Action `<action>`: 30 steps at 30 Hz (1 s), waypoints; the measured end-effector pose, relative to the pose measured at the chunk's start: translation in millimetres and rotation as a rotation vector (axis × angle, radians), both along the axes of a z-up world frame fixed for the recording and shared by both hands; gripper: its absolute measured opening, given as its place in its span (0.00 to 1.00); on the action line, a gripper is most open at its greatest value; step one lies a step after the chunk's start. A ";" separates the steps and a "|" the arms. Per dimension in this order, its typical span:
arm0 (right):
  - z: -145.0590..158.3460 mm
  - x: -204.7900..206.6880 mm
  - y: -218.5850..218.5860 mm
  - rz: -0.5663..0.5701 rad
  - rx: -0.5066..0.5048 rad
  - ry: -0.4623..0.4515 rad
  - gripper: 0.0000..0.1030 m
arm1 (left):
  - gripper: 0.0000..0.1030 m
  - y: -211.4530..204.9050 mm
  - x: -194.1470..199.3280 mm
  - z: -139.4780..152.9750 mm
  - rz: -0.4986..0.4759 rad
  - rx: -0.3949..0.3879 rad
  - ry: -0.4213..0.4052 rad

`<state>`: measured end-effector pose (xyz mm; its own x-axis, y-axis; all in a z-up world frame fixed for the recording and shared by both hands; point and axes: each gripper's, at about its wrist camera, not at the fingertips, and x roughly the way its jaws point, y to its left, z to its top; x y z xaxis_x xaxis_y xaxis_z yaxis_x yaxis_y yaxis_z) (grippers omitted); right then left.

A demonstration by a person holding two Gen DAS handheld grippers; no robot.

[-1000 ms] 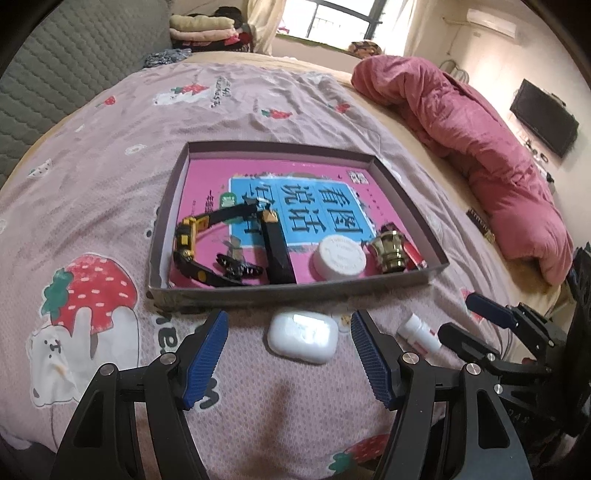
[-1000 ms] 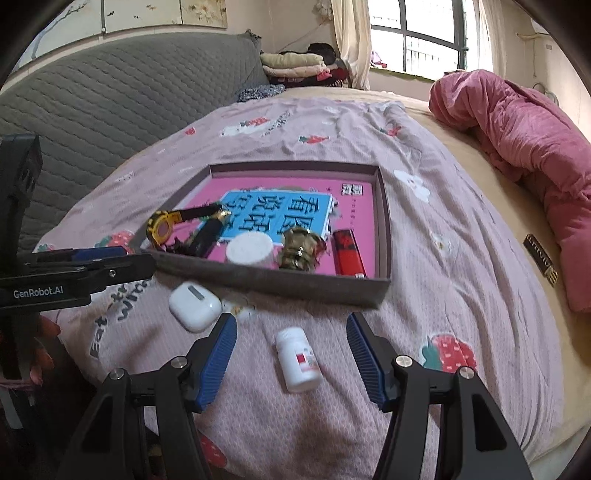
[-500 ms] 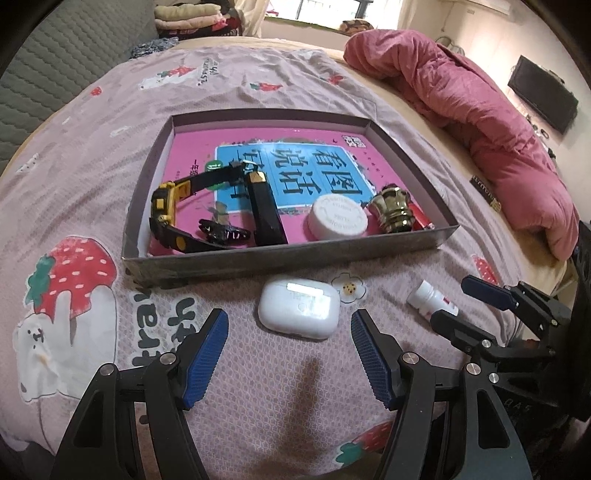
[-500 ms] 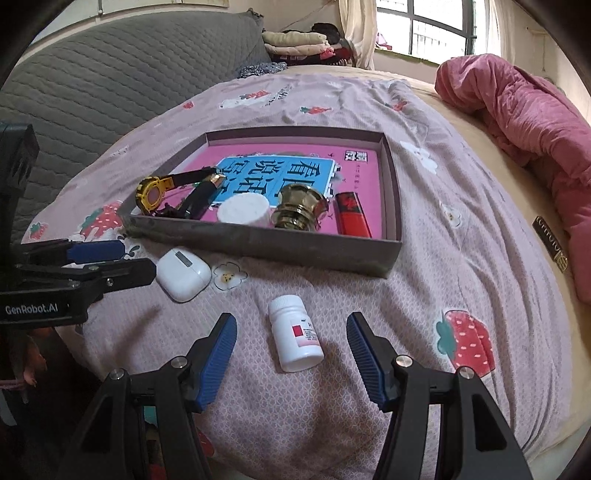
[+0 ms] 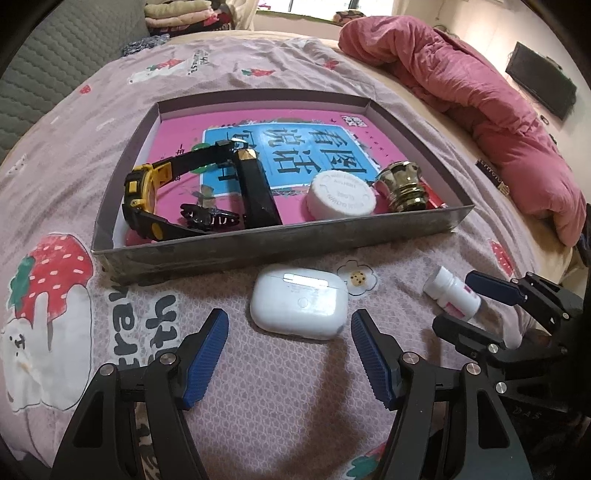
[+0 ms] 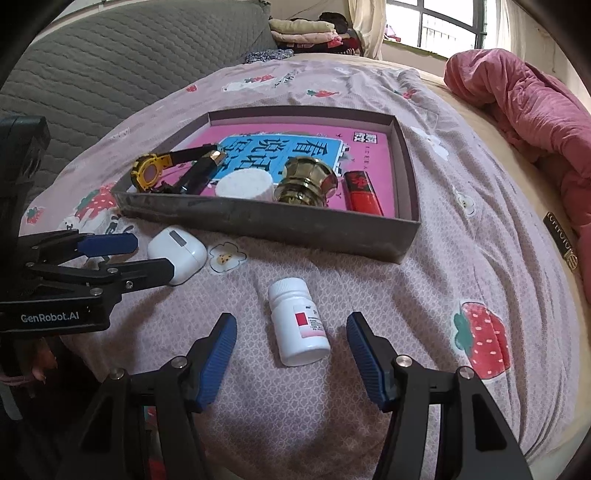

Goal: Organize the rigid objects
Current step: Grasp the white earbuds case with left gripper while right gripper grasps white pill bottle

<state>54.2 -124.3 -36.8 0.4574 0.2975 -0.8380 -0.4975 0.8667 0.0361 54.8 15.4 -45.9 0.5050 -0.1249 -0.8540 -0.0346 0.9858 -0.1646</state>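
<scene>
A white earbud case (image 5: 300, 307) lies on the bedspread just in front of the grey box (image 5: 280, 246). My left gripper (image 5: 290, 356) is open, its jaws on either side of the case, a little short of it. A white pill bottle (image 6: 299, 326) lies on its side between the open jaws of my right gripper (image 6: 291, 349). The bottle also shows in the left wrist view (image 5: 451, 298), and the case in the right wrist view (image 6: 178, 254). The box holds a yellow-black watch (image 5: 147, 199), a black bar (image 5: 256, 194), a hair clip (image 5: 208, 218), a white cap (image 5: 339, 195), a brass knob (image 5: 406, 186) and a red lighter (image 6: 361, 192).
The box bottom is a pink and blue printed sheet (image 5: 295, 147). A pink quilt (image 5: 480, 107) lies bunched at the right of the bed. A grey padded headboard (image 6: 110, 62) rises at the left. Folded clothes (image 6: 306, 31) sit at the far end.
Both grippers have come down and forward. The earbud case and the pill bottle now sit closer, between the open jaws. Nothing has been picked up.
</scene>
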 end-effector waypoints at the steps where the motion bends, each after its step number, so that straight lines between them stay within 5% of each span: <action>1: -1.1 0.5 -0.4 -0.001 0.001 0.002 0.60 | 0.69 0.4 1.2 -0.9 0.002 -0.003 0.001; 30: -20.3 9.4 9.0 0.040 -0.010 -0.014 0.28 | 0.68 -13.6 17.7 -25.9 -0.051 0.067 -0.036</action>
<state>63.5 -115.3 -57.1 0.4573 0.3079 -0.8343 -0.5322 0.8464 0.0206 72.5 1.8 -71.8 0.5298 -0.0938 -0.8429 0.0202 0.9950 -0.0980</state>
